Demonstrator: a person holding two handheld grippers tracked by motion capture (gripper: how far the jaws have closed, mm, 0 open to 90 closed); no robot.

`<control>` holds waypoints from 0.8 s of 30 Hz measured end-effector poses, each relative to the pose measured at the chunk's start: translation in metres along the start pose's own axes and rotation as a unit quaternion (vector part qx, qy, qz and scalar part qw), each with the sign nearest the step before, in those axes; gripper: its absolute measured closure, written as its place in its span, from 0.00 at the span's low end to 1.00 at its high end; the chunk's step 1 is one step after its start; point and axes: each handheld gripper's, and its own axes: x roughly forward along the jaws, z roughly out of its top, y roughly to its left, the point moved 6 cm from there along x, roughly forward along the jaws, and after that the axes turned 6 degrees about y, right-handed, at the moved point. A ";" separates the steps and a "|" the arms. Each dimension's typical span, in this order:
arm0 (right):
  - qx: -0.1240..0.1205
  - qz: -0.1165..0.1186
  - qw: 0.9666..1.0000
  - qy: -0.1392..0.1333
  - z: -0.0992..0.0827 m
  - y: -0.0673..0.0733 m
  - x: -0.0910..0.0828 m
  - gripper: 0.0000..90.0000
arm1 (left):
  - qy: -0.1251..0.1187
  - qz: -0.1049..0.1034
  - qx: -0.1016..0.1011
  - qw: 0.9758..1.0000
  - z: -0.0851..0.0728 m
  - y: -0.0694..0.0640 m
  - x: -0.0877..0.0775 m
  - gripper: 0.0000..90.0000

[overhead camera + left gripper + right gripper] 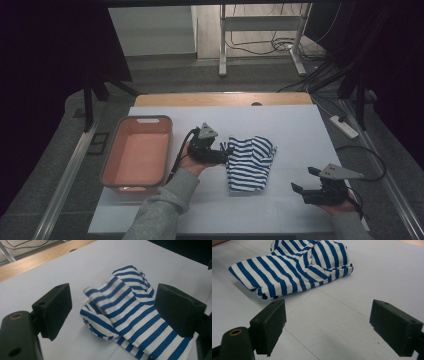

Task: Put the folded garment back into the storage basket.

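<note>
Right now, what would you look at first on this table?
The blue-and-white striped cloth, crumpled mid-table, jumps out first. The left claw sits open right at its edge, and a pink tub stands to the left. The right claw waits open, apart from the cloth.

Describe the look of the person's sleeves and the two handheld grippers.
The left arm wears a grey knit sleeve. Both the left gripper and right gripper are black, with blocky rectangular padded jaws, a brass-ringed hole at the base, a grey three-cornered plate on top and a black trailing cable.
</note>
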 end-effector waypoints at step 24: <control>0.001 0.000 1.000 0.000 0.000 -0.001 0.000 0.16 | 0.015 -0.025 -0.008 1.000 0.006 -0.004 0.020 0.17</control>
